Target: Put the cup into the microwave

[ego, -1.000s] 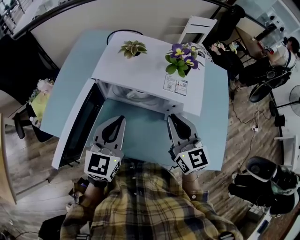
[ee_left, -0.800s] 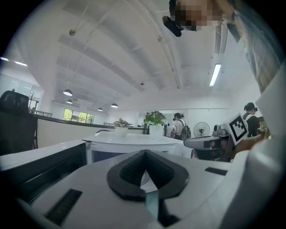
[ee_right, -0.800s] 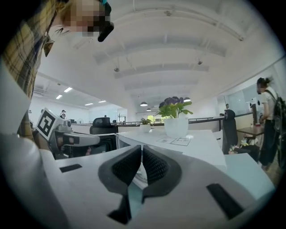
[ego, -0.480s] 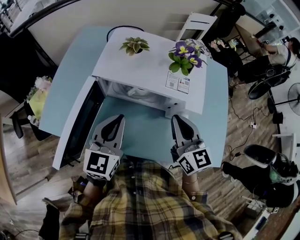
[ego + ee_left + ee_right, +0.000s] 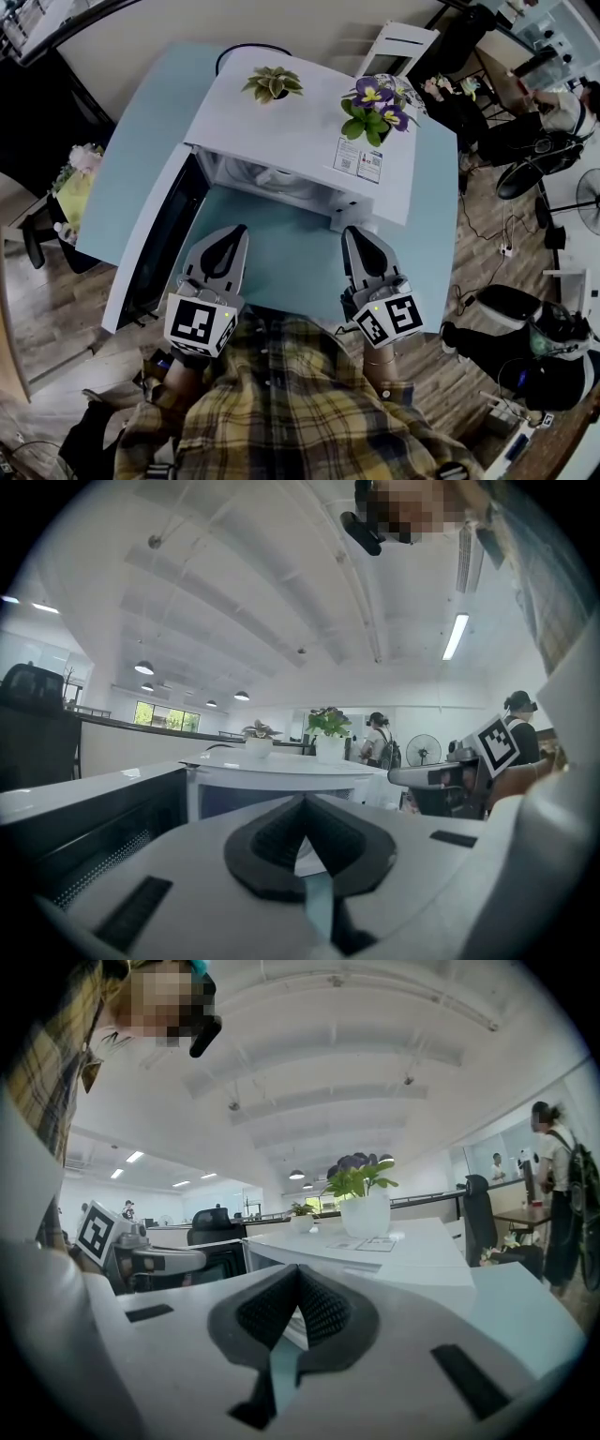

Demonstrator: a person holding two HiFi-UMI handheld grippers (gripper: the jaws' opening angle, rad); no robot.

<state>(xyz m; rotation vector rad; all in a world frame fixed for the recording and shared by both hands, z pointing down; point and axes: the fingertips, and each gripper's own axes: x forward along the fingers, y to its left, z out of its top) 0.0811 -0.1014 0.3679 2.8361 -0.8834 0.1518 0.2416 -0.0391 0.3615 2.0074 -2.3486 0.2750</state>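
**A:** How are the grippers set?

**B:** The left gripper point(image 5: 302, 803) has its jaws pressed together on nothing. The right gripper point(image 5: 298, 1274) is the same, tips meeting and empty. Both hang low over the desk's point(image 5: 281, 246) front edge, close to the person's shirt point(image 5: 300, 394), and point at the microwave point(image 5: 291, 122).

**A:** And the cup?

**B:** Neither gripper holds it. I take the pale rounded thing inside the open cavity for the cup point(image 5: 277, 176), but it's too small to be sure.

**A:** Why hang back, then?

**B:** My guess is the placing is done, and empty closed jaws clear of the opening suit a pause. The door point(image 5: 155, 239) stands swung out left, toward the desk's front left corner. That puts the left gripper nearest to push it to.

**A:** Anything in the way?

**B:** A green plant point(image 5: 273, 84) and a flowering plant point(image 5: 373, 103) sit on the microwave's top, well apart from the door's swing
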